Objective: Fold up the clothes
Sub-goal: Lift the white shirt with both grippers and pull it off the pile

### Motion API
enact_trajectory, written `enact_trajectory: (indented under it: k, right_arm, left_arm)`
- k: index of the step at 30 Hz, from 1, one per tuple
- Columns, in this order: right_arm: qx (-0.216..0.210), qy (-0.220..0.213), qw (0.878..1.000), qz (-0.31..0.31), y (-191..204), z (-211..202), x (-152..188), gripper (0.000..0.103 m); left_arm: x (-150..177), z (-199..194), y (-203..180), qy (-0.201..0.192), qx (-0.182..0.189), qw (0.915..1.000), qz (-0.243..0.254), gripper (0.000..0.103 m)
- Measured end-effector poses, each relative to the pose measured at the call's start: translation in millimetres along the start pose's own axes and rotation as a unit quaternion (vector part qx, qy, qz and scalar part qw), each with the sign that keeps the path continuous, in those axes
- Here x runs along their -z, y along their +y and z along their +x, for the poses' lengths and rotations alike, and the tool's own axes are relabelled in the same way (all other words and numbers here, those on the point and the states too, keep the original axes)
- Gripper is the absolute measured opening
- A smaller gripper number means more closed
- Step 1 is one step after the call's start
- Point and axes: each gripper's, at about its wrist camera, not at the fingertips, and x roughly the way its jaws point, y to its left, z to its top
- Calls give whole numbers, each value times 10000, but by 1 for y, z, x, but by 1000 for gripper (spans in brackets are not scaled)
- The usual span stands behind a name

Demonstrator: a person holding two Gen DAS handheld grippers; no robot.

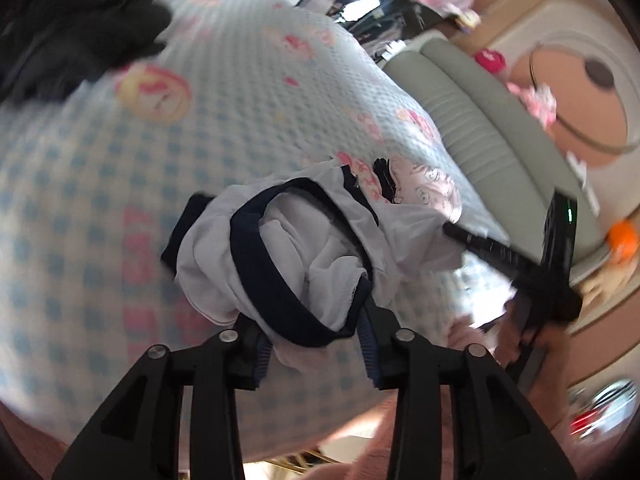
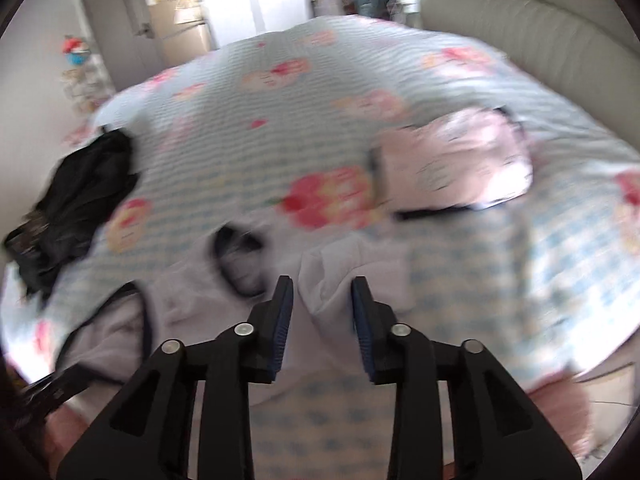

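Note:
A pale lilac garment with navy trim (image 1: 288, 248) is bunched up between the fingers of my left gripper (image 1: 316, 320), which is shut on it and holds it above the bed. In the right wrist view the same garment (image 2: 192, 288) lies spread below and left of my right gripper (image 2: 322, 292), which is open with cloth between its fingers. The right gripper also shows in the left wrist view (image 1: 452, 230), touching the garment's far side. A folded pink printed garment (image 2: 460, 164) lies on the bed ahead to the right.
The bed has a blue checked cover with pink cartoon prints (image 1: 240, 100). A black garment (image 2: 76, 196) lies crumpled at the left of the bed. A grey padded headboard (image 2: 520, 28) stands at the right. A door and cupboard (image 2: 132, 28) are beyond the bed.

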Motion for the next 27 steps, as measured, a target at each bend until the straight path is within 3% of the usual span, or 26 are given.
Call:
enact_trajectory:
  k: [3,4,6,7,10,12,13,16,18,20,22,24,27]
  right_arm:
    - [-660,99,9970,-386,20,-7,25,50]
    - [-914,207,9943,-516,29,-4,32,61]
    - [-1309,436,9875,-762,48,4,45,63]
    - [-1295,549,9864,-847,56,12,48,63]
    - [-1107,828,9849,-1038,78,38,56,66]
    - [-343,1021,9862,-1255,86,60,62,54]
    - [-31,1027,9859,-1318,86,65,65,40]
    - [442,727,9886,-1244,72,53,71,38]
    - [625,623,9900,-1101,57,41,73,39]
    - [778,558,9910,-935,40,29,75,42]
    - [931,493,9915,-770,24,17,77,42]
    - [967,363,9932,-535,8,0,78,42]
    - [984,49,9949,-237,-7,-20,74,42]
  left_arm:
    - [-1,-12,17,-252,380,9982,-387,53]
    - [0,-15,24,-340,435,9971,-528,53]
    - [0,-17,36,-450,438,9950,-777,53]
    - [0,-13,37,-443,331,9953,-797,53]
    - [0,-4,33,-299,-363,9980,-412,53]
    - [1,5,34,-43,-966,9951,-213,51]
    - [2,9,34,84,-1220,9924,-141,51]
    - [15,15,40,337,-1775,9835,120,51]
    - [20,22,39,497,-1667,9846,173,53]
    - [21,24,36,520,-1261,9906,122,54]
    - [15,21,33,359,-752,9965,37,55]
    - [6,14,28,145,-515,9986,-7,57]
    - [0,10,5,-12,-881,9950,474,59]
